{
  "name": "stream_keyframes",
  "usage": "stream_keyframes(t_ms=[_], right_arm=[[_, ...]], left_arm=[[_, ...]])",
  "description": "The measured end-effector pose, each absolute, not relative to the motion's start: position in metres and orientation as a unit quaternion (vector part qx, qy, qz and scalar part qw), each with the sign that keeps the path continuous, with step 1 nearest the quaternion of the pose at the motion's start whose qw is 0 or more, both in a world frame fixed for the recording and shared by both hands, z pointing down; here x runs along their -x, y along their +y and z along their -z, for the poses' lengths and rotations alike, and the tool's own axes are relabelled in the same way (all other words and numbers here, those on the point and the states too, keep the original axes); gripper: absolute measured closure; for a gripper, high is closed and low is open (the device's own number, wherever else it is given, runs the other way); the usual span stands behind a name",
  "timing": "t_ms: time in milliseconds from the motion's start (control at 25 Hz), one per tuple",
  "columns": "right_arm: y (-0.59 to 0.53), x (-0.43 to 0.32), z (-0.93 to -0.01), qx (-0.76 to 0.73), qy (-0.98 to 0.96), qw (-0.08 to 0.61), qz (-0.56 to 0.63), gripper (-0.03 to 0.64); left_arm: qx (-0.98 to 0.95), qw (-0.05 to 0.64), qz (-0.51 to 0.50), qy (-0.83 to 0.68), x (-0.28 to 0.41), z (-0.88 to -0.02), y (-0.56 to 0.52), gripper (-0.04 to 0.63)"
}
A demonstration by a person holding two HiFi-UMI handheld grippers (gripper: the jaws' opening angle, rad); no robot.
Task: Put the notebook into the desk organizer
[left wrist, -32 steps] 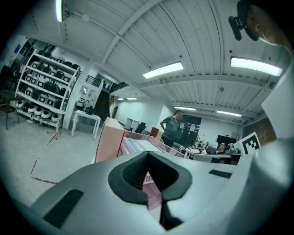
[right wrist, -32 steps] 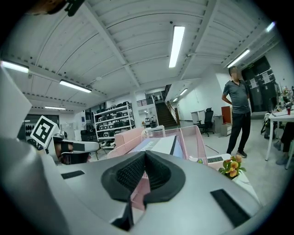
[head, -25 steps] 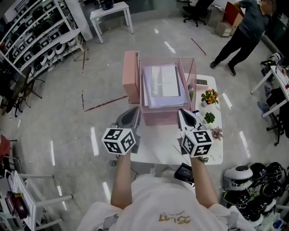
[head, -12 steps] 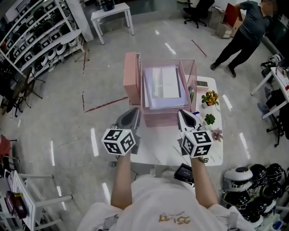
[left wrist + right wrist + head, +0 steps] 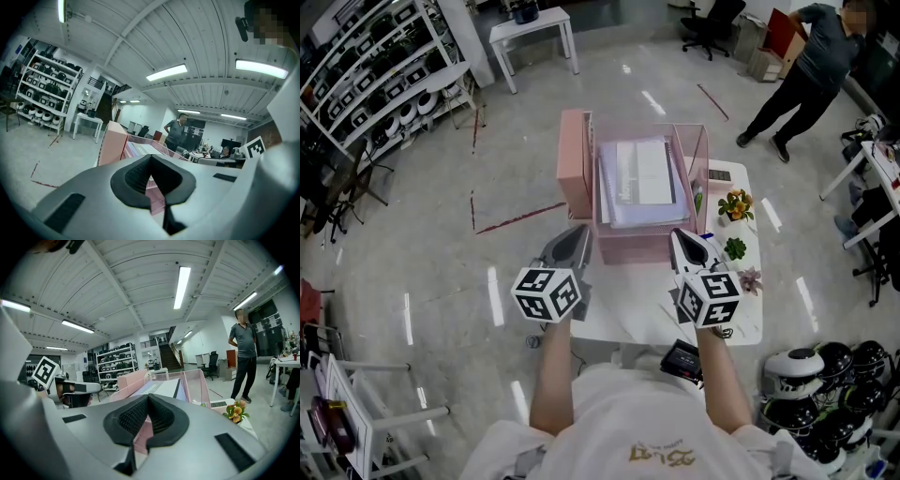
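Inspecting placement, found the pale flat notebook lying inside the pink wire-mesh desk organizer, noted left gripper and right gripper closed tight and empty just before it, judged only withdrawal outstanding.

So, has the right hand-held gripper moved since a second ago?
No; the right hand-held gripper sits unmoved beside the pink desk organizer, at its front corner.

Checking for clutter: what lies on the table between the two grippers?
Nothing: head view shows bare table between the left gripper and right gripper.
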State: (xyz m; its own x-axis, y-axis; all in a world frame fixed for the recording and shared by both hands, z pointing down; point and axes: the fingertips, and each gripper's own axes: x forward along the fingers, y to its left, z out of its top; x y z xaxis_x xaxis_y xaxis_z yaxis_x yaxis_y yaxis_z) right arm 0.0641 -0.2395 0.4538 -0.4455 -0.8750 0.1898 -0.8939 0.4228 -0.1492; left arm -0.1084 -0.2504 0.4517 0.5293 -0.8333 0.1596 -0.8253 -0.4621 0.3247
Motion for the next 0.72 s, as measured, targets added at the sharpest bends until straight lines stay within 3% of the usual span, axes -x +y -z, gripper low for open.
stream_keyframes(t_ms=[720], right_arm=[[-0.2383,-0.0633,-0.4533,-0.518,-0.846,0.041,-0.119,0.606]], left_arm=[[-0.854,0.191,0.012,-0.484,0.1064,-0.4537,-0.2488,0.580]])
